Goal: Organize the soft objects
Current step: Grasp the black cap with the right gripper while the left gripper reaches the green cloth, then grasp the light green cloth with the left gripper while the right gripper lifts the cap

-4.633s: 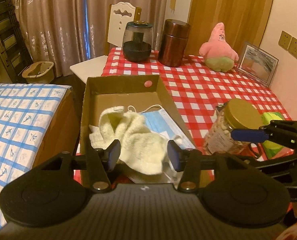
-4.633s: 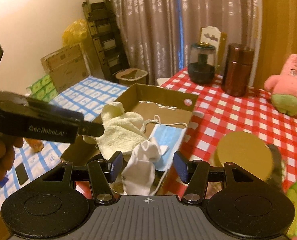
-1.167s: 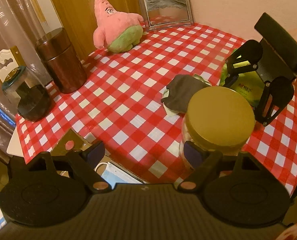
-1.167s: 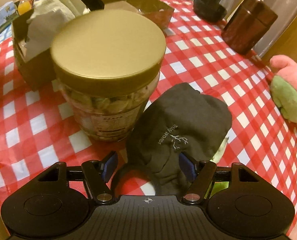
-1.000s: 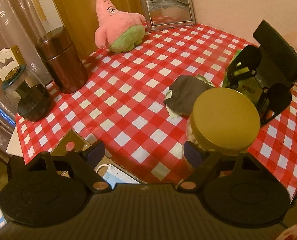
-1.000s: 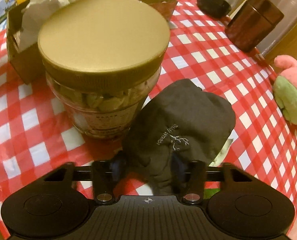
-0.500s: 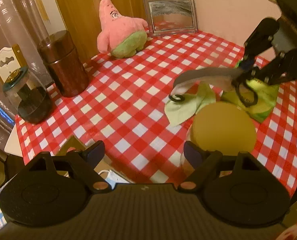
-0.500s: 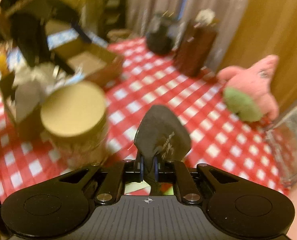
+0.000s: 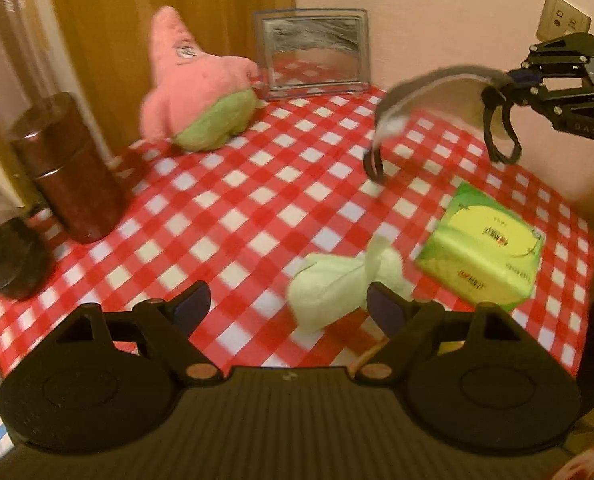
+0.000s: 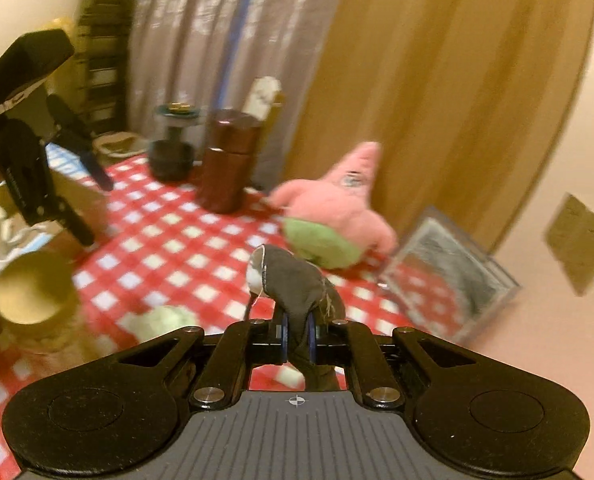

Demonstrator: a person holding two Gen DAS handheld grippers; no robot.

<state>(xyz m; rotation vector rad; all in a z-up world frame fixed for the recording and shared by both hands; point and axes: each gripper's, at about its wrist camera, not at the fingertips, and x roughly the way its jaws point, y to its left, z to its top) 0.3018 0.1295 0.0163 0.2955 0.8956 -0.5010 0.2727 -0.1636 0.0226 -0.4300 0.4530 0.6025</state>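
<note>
Right gripper point(image 10: 296, 338) fingers pinched tight on dark mask point(image 10: 293, 280), held above bench point(image 9: 233, 216). Left gripper point(image 9: 288, 304) fingers wide, empty; green cloth point(image 9: 337, 284) just beyond them.

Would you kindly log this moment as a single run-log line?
right gripper: shut on dark mask, held above the table | left gripper: open, empty, over light green cloth | checked tablecloth

My right hand-held gripper point(image 10: 295, 338) is raised and angled downward, jaws clamped tight together; my left hand-held gripper point(image 9: 287, 306) tilts steeply down, jaws spread wide.
</note>
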